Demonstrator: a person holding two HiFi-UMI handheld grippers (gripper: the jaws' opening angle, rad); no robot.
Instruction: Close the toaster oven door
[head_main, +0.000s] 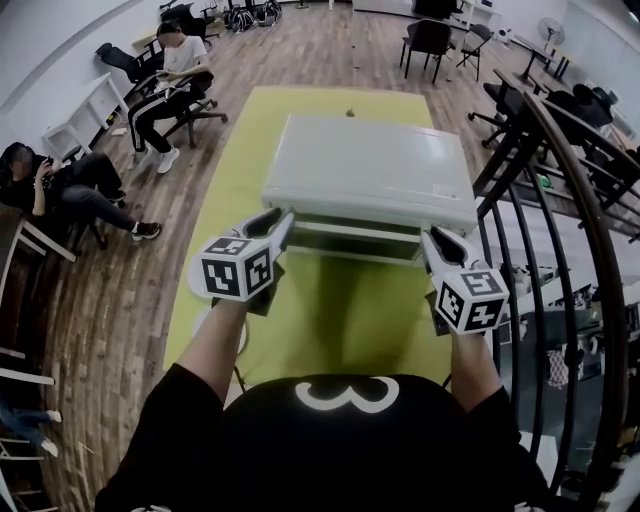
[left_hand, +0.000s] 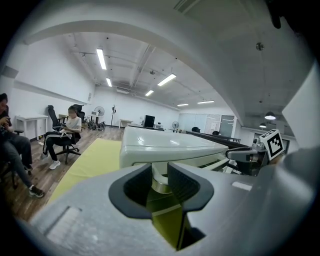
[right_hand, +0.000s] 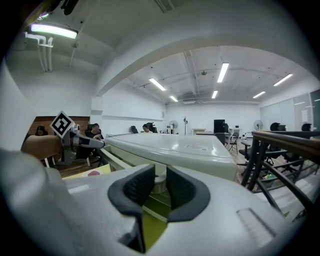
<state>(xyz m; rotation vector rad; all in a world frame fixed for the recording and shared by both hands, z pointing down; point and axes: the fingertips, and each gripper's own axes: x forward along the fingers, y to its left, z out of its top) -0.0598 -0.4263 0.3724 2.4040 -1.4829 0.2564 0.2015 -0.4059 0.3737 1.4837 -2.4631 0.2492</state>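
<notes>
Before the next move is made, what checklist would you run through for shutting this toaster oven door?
1. Left hand-held gripper astride the door handle: ok, a handle post sits between its jaws.
2. Right hand-held gripper astride the door handle: ok, the other post sits between its jaws.
3. Pads pressing on the door handle: cannot tell for either.
4. Door shut: not ok, it looks ajar under the oven's top.
5. Toaster oven seated flat on the yellow mat: ok.
6. Seated people away from the toaster oven: ok.
</notes>
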